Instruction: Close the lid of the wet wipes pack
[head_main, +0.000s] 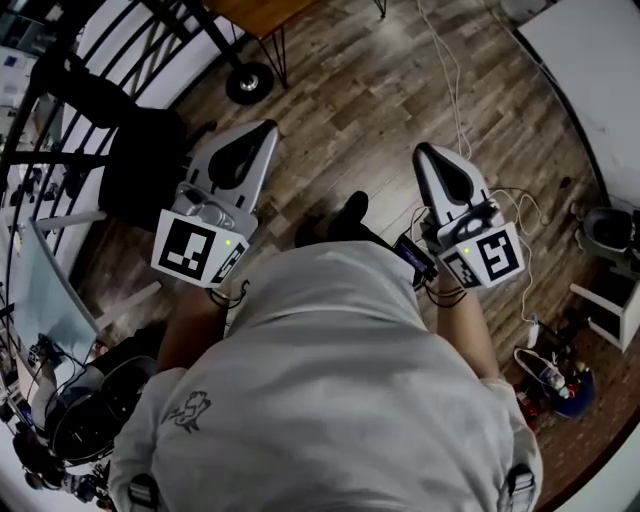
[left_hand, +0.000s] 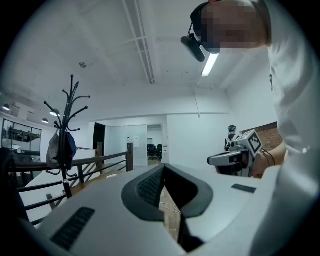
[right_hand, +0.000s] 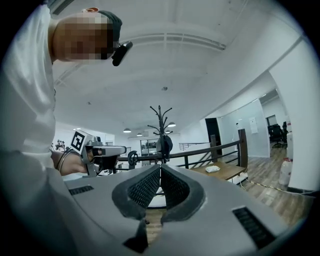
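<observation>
Ribbed black fingers (right_hand: 145, 189) of the right gripper (right_hand: 160, 167) meet at their tips, holding nothing; the left gripper (left_hand: 162, 168) is likewise closed and empty. Both smooth grey, wedge-shaped bodies point level above a wood-plank floor (head_main: 340, 110). No view shows the wet wipes pack.

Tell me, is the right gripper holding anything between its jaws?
No, the right gripper has its jaws together at the tips, with nothing between them.
</observation>
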